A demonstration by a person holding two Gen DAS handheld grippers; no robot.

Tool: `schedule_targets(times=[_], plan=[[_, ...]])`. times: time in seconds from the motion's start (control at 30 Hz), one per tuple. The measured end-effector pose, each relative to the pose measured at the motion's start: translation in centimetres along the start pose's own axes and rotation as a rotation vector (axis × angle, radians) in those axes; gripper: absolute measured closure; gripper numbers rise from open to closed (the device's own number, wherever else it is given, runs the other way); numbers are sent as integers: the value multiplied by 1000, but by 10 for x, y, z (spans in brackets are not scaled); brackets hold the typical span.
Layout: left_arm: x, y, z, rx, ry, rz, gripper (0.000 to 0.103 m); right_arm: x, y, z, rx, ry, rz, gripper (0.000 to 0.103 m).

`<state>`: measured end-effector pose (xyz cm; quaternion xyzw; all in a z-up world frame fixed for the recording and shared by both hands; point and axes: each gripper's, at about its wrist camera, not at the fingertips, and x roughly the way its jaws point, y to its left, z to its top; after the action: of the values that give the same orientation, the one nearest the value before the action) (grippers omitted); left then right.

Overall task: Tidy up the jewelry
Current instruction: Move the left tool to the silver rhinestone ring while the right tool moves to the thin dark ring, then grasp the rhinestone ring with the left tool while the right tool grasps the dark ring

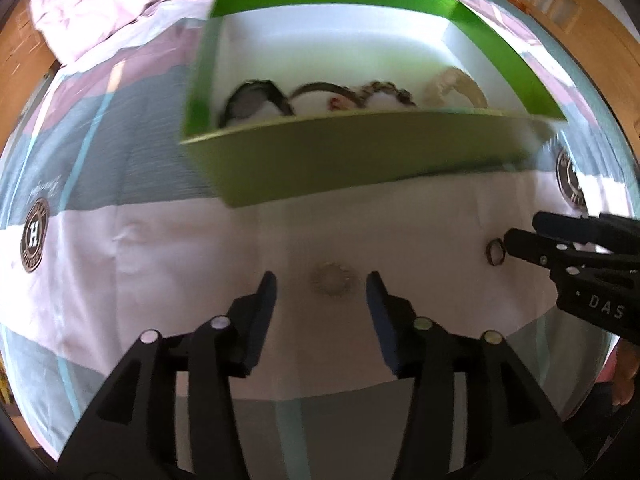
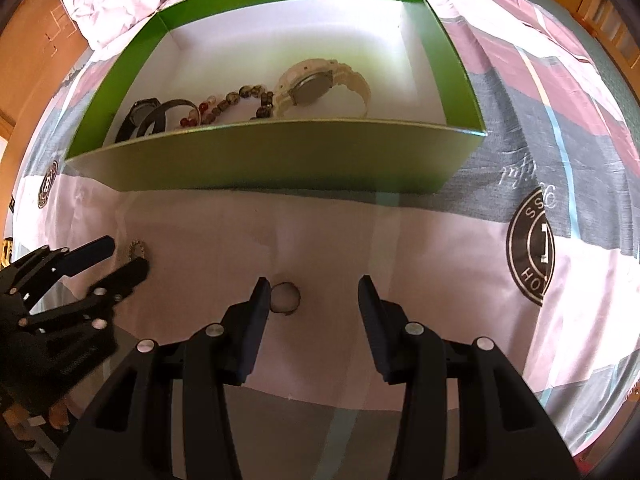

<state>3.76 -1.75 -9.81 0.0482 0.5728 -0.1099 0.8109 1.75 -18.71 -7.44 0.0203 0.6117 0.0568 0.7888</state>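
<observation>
A green box [image 1: 360, 152] [image 2: 280, 156] with a white inside lies on the bedspread. It holds a dark watch [image 2: 138, 116], a bead bracelet [image 2: 236, 98] and a cream watch [image 2: 316, 84]. My left gripper [image 1: 322, 290] is open, with a small pale beaded ring [image 1: 332, 280] on the cloth between its fingertips. My right gripper [image 2: 310, 296] is open, with a thin dark ring [image 2: 285, 298] on the cloth beside its left finger. That ring also shows in the left wrist view [image 1: 495, 252], by the right gripper's fingertips [image 1: 520, 242]. The beaded ring also shows in the right wrist view [image 2: 138, 250].
The bedspread [image 2: 520, 160] has pink, grey and white blocks with round dark logos [image 2: 530, 246]. A crumpled pink quilt [image 1: 104, 4] lies at the back left. Wooden furniture [image 1: 560, 4] stands beyond the bed.
</observation>
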Motion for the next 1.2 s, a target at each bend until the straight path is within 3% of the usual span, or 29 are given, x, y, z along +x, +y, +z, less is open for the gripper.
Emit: schedule_targets(times=[0.13,0.2,0.3,0.57,0.93,1.07,1.13,1.2], plan=[[10,-8,-1,29,8,37,55,-4,-5,2,11,-10,7,57],[9,-9,-1,34,1,44,69,-4,-5,5,21,-15,11,57],[9,-6,-1,25,5,45,77,-4,-4,4,15,-11,26,57],[9,-1,0,10,18,46,79,11,30,-1,-118,17,-2,57],[7,-4,-3,17,17,56,72,22,45,-7,-175,20,-50,58],[7,-4,-3,17,16,57,71,22,49,-11,-197,17,-42,68],[7,-5,-4,19,15,59,67,22,50,-11,-199,17,-43,68],[7,-5,-4,19,16,60,51,21,49,-14,-197,17,-40,68]])
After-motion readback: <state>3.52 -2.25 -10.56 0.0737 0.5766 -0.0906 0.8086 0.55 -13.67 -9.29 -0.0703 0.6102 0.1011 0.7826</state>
